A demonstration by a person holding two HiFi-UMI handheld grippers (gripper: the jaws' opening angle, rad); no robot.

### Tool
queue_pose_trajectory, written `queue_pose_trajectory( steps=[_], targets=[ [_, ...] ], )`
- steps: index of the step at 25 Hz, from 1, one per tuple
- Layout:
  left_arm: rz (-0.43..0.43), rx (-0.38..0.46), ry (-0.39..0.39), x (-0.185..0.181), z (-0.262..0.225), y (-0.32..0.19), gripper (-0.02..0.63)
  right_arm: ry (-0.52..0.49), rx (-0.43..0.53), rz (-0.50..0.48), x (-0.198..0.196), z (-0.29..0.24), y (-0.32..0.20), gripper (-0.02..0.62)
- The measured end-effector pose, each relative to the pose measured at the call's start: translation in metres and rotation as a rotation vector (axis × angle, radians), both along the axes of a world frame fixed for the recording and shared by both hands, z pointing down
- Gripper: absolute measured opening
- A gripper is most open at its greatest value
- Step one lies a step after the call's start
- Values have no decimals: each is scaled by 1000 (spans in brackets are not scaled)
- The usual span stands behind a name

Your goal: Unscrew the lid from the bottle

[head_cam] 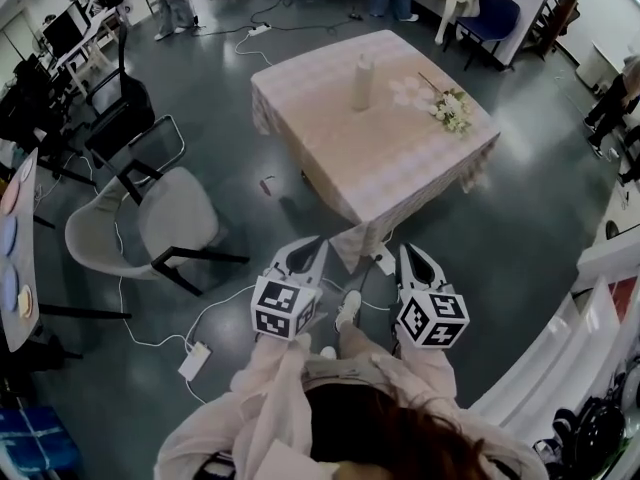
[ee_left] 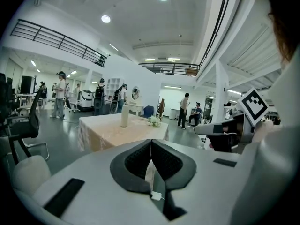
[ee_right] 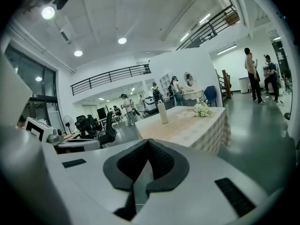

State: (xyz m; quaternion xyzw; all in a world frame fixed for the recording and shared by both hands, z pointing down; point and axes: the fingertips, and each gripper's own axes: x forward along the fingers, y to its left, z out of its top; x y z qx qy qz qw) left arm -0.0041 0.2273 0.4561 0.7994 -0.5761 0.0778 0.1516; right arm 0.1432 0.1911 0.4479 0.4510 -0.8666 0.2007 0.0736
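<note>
A tall pale bottle [head_cam: 361,81] with its lid on stands upright on a square table [head_cam: 340,138] covered by a light cloth. It also shows far off as the bottle [ee_left: 124,115] in the left gripper view and the bottle [ee_right: 162,112] in the right gripper view. My left gripper [head_cam: 309,250] and right gripper [head_cam: 413,257] are held side by side in front of the person, short of the table's near corner. Both are shut with nothing between their jaws.
A small bunch of white flowers [head_cam: 450,110] lies on the table to the right of the bottle. Grey chairs [head_cam: 150,223] stand to the left. Cables and a power strip [head_cam: 194,360] lie on the floor. People stand at the far side of the room.
</note>
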Motion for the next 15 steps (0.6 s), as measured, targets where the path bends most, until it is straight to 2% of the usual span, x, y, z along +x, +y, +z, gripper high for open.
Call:
queue_pose_trajectory(
  steps=[8, 15],
  targets=[
    [-3, 4, -11, -7, -7, -105, 26, -4, 2, -25, -13, -6, -104, 14],
    [-24, -4, -5, -12, 1, -176, 26, 0, -4, -43, -17, 0, -177, 14]
  ],
)
